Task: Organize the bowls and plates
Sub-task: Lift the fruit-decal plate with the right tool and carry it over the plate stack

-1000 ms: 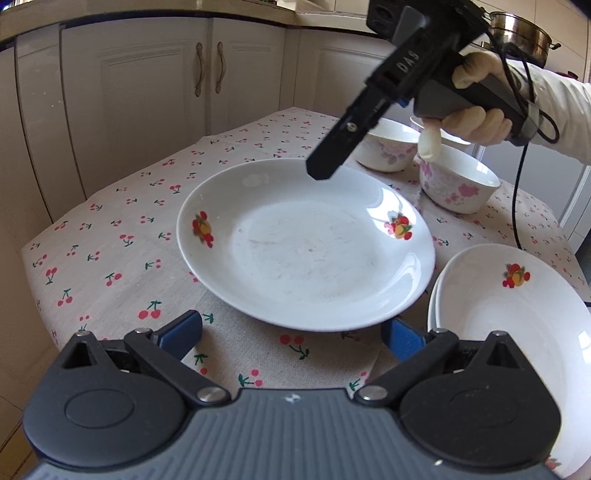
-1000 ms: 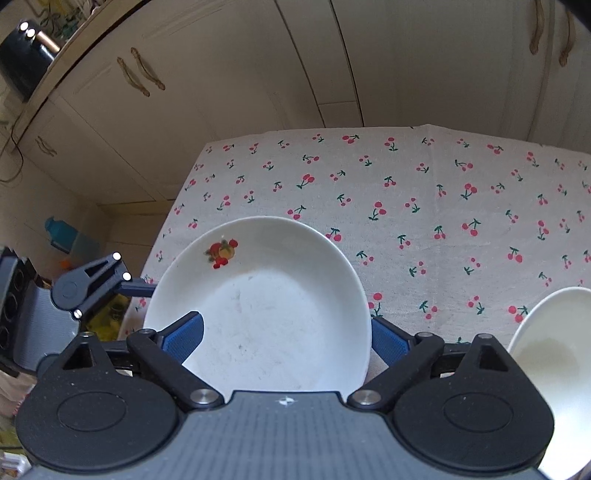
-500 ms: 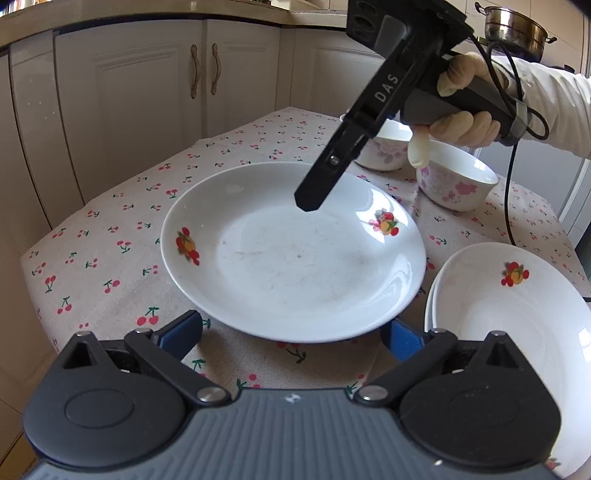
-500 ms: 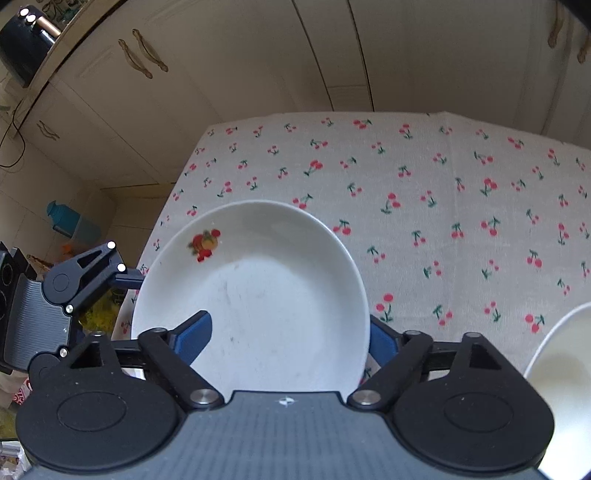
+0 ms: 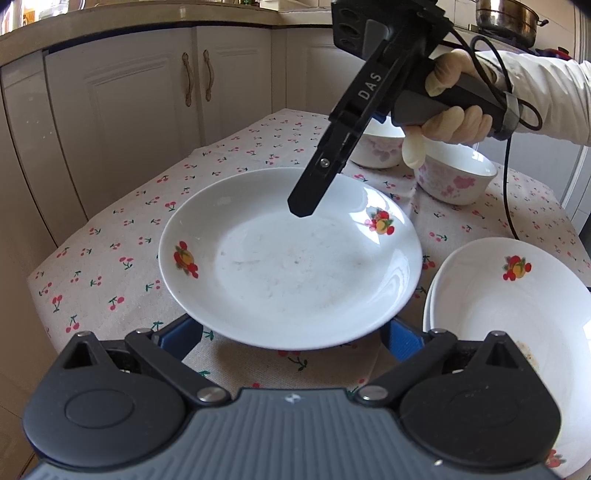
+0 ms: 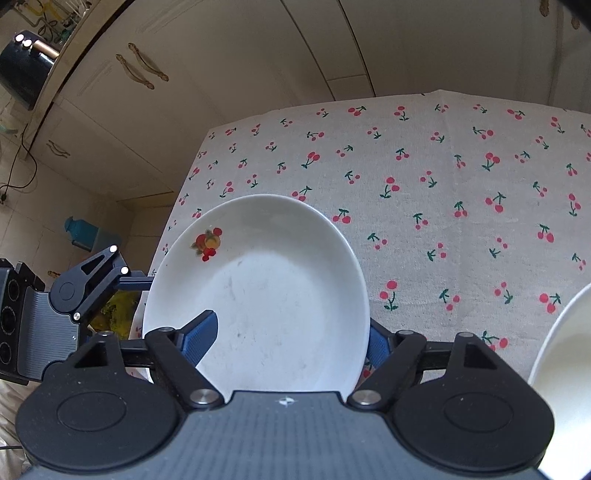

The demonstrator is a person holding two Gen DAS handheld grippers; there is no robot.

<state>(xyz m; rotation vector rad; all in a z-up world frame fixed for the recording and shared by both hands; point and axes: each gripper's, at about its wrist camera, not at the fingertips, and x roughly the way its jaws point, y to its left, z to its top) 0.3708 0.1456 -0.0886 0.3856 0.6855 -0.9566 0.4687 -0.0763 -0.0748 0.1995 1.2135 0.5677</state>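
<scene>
Cream cabinets back a counter under a cherry-print cloth.

Left wrist view:
- Plate, white with two fruit motifs, fills the centre of the frame, its near rim lying over both blue pads of the left hand-held gripper.
- Pads are half hidden beneath that rim; cannot tell whether they pinch it.
- Right hand-held gripper slants down from the upper right, one dark finger ending over the plate's far half.
- Gloved hand wraps its handle, pale sleeve and black cable trailing to the right edge.
- Two pink-flowered bowls sit behind the plate at upper right, one partly behind the finger.
- Stack of plates at lower right, just beside the plate.
- Steel pot in the top right corner.

Right wrist view:
- Plate sits low centre, tilted, between the pads of the right hand-held gripper.
- Left pad lies on its face, right pad is tucked behind its rim. Jaws have just been closing and look clenched on the plate.
- Left hand-held gripper reaches in from the left edge to the plate's rim.
- Bare cloth fills the upper right; a white dish cuts in at the right edge.
- Teal container on the floor at left.
</scene>
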